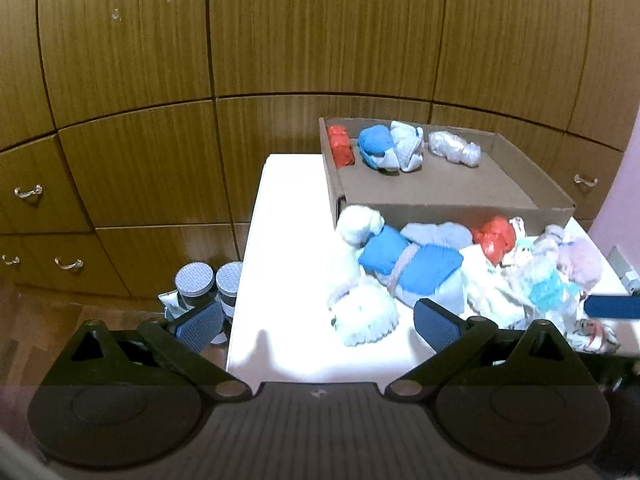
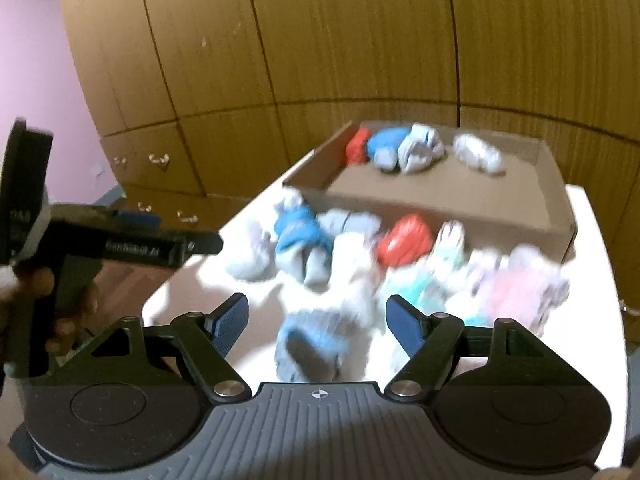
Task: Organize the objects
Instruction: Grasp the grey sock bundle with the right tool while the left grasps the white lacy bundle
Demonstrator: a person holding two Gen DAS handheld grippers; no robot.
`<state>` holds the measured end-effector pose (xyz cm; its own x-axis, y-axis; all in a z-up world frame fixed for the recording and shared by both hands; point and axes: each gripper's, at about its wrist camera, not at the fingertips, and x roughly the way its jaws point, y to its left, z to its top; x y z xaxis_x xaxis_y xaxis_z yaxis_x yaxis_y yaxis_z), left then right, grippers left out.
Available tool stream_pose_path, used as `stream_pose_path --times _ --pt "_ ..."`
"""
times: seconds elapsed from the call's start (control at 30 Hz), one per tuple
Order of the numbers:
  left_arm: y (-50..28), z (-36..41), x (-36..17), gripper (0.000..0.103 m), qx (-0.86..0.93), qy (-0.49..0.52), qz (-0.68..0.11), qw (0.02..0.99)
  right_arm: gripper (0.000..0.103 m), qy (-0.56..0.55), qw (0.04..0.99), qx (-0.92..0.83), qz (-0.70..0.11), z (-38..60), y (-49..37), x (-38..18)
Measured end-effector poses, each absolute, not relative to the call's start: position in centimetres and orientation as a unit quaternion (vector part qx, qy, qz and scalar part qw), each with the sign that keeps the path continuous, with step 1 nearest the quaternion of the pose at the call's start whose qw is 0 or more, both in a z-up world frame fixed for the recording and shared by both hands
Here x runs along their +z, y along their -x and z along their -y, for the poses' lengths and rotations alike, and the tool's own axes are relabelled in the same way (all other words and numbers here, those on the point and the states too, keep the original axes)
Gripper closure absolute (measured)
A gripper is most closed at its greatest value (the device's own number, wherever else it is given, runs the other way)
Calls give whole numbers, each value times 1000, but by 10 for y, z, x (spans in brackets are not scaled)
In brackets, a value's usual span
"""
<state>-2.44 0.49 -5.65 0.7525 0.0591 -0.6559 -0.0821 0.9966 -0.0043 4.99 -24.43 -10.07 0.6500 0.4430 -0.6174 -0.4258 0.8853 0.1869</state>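
Observation:
A shallow cardboard box (image 1: 452, 210) stands at the back of the white table (image 1: 288, 240). Inside lie a red roll (image 1: 341, 146), a blue roll (image 1: 374, 146), a grey-white roll (image 1: 408, 148) and a pale roll (image 1: 454, 148). In front of the box is a heap of loose socks: a blue pair (image 1: 408, 264), a red one (image 1: 494, 238), a fluffy white one (image 1: 366, 318). My left gripper (image 1: 318, 326) is open above the table's near edge. In the blurred right wrist view, my right gripper (image 2: 317, 324) is open over a blue-grey sock (image 2: 308, 346), pads apart from it.
Wooden cupboards and drawers with metal handles (image 1: 28, 192) fill the background. Two lidded jars (image 1: 212, 284) stand on the floor left of the table. A pink wall (image 1: 624, 208) lies to the right. A hand (image 2: 40, 292) holds the left gripper at the table's left.

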Motion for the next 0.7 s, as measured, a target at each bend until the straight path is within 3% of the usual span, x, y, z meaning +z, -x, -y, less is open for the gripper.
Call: stream_pose_path --times 0.4,0.53,0.63,0.7 --pt "18 7 -72 1 51 1 -339 939 25 8 912 216 -349 220 -36 -131" --pt "9 9 -78 2 49 -3 -340 939 33 8 914 204 -352 217 -39 -138" --pt "2 10 -82 8 45 -5 -341 939 44 11 911 204 -357 216 -40 -143" --pt "-2 9 -86 23 42 -5 -344 938 47 10 910 206 -359 217 -41 -146"
